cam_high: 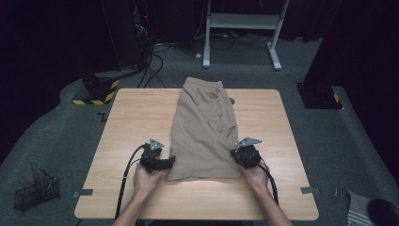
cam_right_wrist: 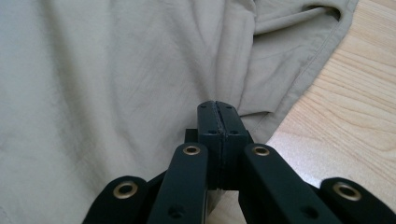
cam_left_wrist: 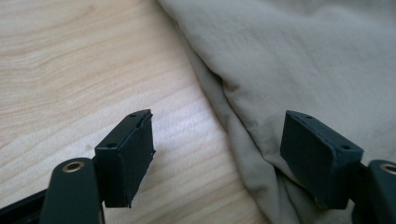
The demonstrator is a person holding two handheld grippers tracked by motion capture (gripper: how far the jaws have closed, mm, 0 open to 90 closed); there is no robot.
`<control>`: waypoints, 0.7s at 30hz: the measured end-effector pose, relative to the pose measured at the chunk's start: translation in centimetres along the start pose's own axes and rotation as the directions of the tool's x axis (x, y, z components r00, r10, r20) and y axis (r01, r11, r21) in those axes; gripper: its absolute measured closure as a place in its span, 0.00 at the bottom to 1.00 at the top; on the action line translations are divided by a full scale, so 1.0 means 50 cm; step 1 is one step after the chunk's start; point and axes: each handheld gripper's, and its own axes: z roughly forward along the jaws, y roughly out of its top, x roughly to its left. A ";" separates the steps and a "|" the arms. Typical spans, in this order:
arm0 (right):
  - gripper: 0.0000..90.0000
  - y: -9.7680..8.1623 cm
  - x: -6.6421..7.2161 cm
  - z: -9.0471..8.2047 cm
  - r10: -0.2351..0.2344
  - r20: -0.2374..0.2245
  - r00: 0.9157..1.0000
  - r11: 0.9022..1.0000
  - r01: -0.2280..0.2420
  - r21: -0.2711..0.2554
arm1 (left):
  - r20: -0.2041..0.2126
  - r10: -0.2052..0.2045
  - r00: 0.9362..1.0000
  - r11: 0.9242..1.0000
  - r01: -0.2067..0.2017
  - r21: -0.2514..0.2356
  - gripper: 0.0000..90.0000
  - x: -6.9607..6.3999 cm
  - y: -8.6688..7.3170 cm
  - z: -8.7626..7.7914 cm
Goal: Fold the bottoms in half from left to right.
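Right gripper (cam_right_wrist: 218,109) is sitting at the right near edge of the khaki shorts (cam_high: 204,127), jaws pressed together; whether cloth is being pinched between them cannot be told. Left gripper (cam_left_wrist: 219,158) is standing wide, straddling the left hem, one pad on bare table (cam_high: 136,113), the other over fabric, nothing clamped. The shorts are lying lengthwise away from the person, waistband overhanging the far edge. Judgement: left jaws need closing on the hem before any fold
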 end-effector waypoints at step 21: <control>0.78 0.027 -0.009 -0.011 0.063 0.019 0.998 0.996 -0.062 -0.059 | 0.007 -0.011 1.000 1.000 0.011 -0.019 0.31 -0.011 0.050 0.010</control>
